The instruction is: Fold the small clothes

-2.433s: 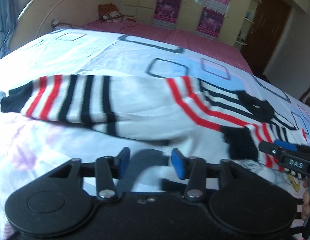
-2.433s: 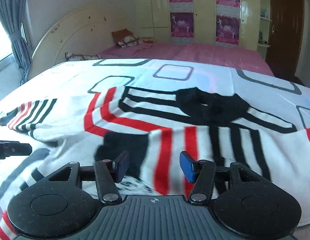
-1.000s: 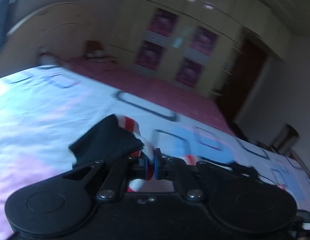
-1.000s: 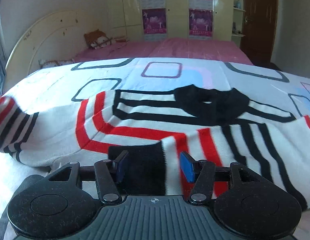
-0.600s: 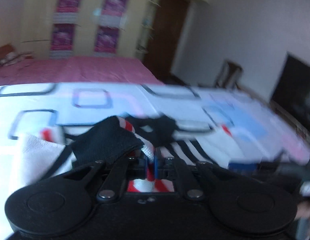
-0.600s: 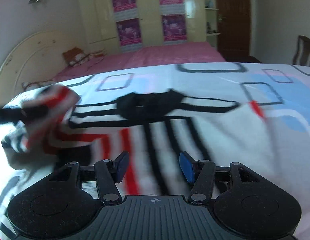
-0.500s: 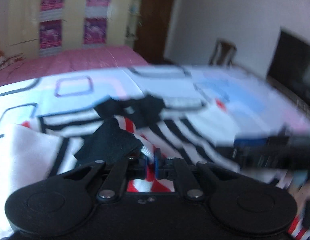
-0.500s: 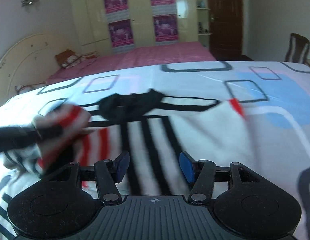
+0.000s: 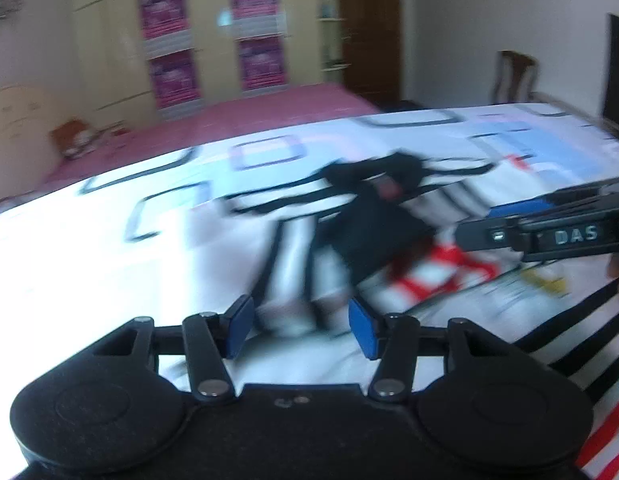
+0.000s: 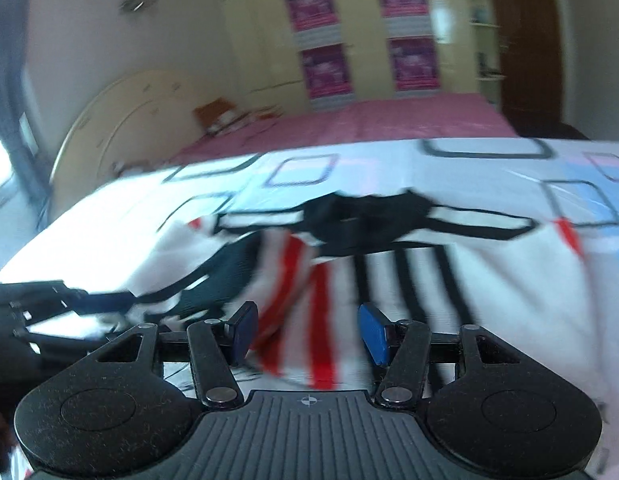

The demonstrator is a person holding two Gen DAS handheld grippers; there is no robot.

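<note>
A white sweater (image 10: pixel 489 280) with red and black stripes and a black collar (image 10: pixel 361 216) lies spread on the bed. Its left sleeve, ending in a black cuff (image 9: pixel 369 232), lies folded across the chest. My left gripper (image 9: pixel 300 330) hovers just in front of that sleeve. Its jaws are opening, and the blue pads press on no cloth. My right gripper (image 10: pixel 308 334) stands open low over the sweater's striped front, with cloth showing beyond the gap but not pinched. The left gripper (image 10: pixel 49 304) appears at the left edge of the right wrist view. The picture is motion-blurred.
The bed sheet (image 9: pixel 109 248) is white with square outlines, with a pink cover (image 10: pixel 349 124) behind it. A curved headboard (image 10: pixel 121 120), a wardrobe with posters (image 10: pixel 329 40), a dark door (image 10: pixel 525 40) and a chair (image 9: pixel 513 76) stand around the bed.
My left gripper carried the sleeve by its cuff rightward over the sweater's body, then opened and let it drop there. The right gripper shifted sideways, staying open.
</note>
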